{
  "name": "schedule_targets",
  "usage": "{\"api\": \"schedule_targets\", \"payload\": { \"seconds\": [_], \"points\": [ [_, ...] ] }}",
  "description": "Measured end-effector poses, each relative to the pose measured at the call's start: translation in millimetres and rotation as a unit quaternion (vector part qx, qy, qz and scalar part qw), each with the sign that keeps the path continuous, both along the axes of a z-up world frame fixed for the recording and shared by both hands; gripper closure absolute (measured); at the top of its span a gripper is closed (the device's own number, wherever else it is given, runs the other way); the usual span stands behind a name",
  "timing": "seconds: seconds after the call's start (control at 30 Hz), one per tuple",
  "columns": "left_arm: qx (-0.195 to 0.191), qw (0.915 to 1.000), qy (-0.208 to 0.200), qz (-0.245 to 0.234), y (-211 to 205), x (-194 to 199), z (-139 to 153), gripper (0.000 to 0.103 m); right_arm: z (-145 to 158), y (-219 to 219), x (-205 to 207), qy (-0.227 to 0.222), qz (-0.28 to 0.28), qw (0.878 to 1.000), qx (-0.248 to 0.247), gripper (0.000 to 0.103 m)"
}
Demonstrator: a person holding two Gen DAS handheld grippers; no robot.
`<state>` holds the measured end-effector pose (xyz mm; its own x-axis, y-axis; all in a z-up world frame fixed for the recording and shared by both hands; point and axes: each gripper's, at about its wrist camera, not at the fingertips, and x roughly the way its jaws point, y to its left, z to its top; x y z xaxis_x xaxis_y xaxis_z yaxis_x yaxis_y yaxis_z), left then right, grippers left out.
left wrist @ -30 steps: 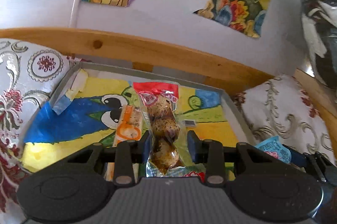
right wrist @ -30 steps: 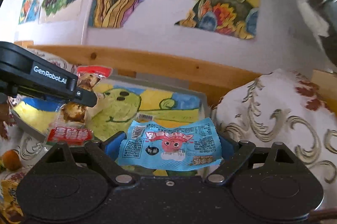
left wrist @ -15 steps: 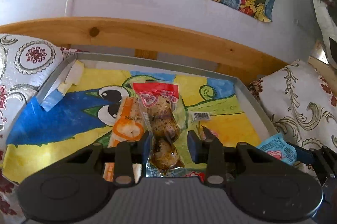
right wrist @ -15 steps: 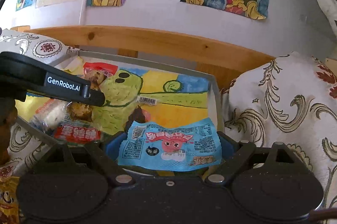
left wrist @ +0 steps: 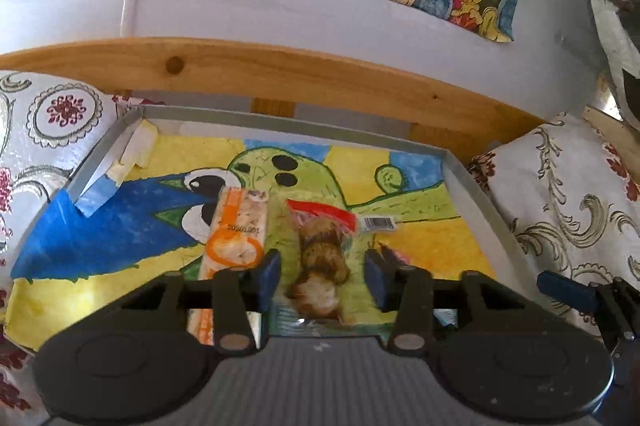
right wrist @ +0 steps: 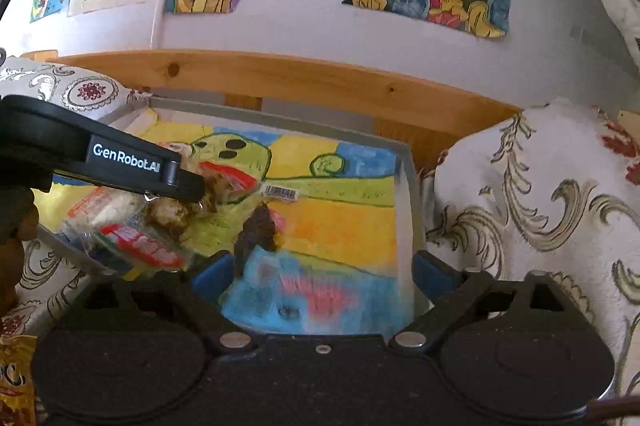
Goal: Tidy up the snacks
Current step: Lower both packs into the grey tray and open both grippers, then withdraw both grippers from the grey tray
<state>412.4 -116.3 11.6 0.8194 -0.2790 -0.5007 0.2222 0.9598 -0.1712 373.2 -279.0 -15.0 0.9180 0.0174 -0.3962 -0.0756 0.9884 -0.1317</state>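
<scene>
Snacks are gathering in a grey tray (left wrist: 468, 177) lined with a bright drawing: a clear pack of speckled eggs (left wrist: 320, 258) lies between the spread, released fingers of the left gripper (left wrist: 320, 276), just beside an orange packet (left wrist: 236, 230). The right gripper (right wrist: 320, 276) is also spread wide, its blurred blue packet (right wrist: 316, 296) loose over the tray's near right corner — apparently dropping. That packet could land on the rim and slide onto the patterned cloth (right wrist: 540, 205), and lifting the left gripper carelessly might snag the egg pack.
</scene>
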Motion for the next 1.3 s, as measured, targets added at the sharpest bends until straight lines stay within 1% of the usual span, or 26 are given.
{"api": "schedule_targets", "payload": {
  "seconds": [0.13, 0.2, 0.3, 0.4, 0.53, 0.63, 0.87, 1.07, 1.3],
  "points": [
    [-0.005, 0.9999, -0.012, 0.001, 0, -8, 8, 0.034, 7, 0, -6, -0.008, -0.001, 1.000, -0.007, 0.002],
    [-0.011, 0.9998, -0.018, 0.006, 2, -13, 13, 0.021, 11, -3, -12, -0.014, -0.005, 1.000, -0.009, 0.001],
    [-0.026, 0.9990, -0.031, 0.018, 9, -23, 22, 0.009, 17, -8, -24, -0.024, -0.017, 1.000, -0.002, 0.001],
    [-0.034, 0.9981, -0.040, 0.033, 16, -36, 30, 0.001, 25, -13, -38, -0.040, -0.026, 0.999, 0.011, 0.001],
    [-0.040, 0.9970, -0.049, 0.044, 28, -54, 37, 0.001, 38, -13, -60, -0.067, -0.030, 0.997, 0.014, 0.001],
    [-0.042, 0.9950, -0.065, 0.062, 39, -75, 41, 0.000, 46, -9, -76, -0.085, -0.028, 0.996, 0.010, 0.001],
    [-0.040, 0.9929, -0.075, 0.083, 65, -115, 49, 0.000, 58, 4, -113, -0.108, -0.019, 0.994, 0.001, 0.001],
    [-0.030, 0.9940, -0.061, 0.085, 82, -146, 51, 0.000, 62, 13, -142, -0.109, -0.015, 0.994, 0.007, 0.001],
    [-0.013, 0.9948, -0.053, 0.086, 95, -182, 51, 0.000, 53, 22, -174, -0.095, -0.009, 0.995, 0.007, 0.001]
  ]
}}
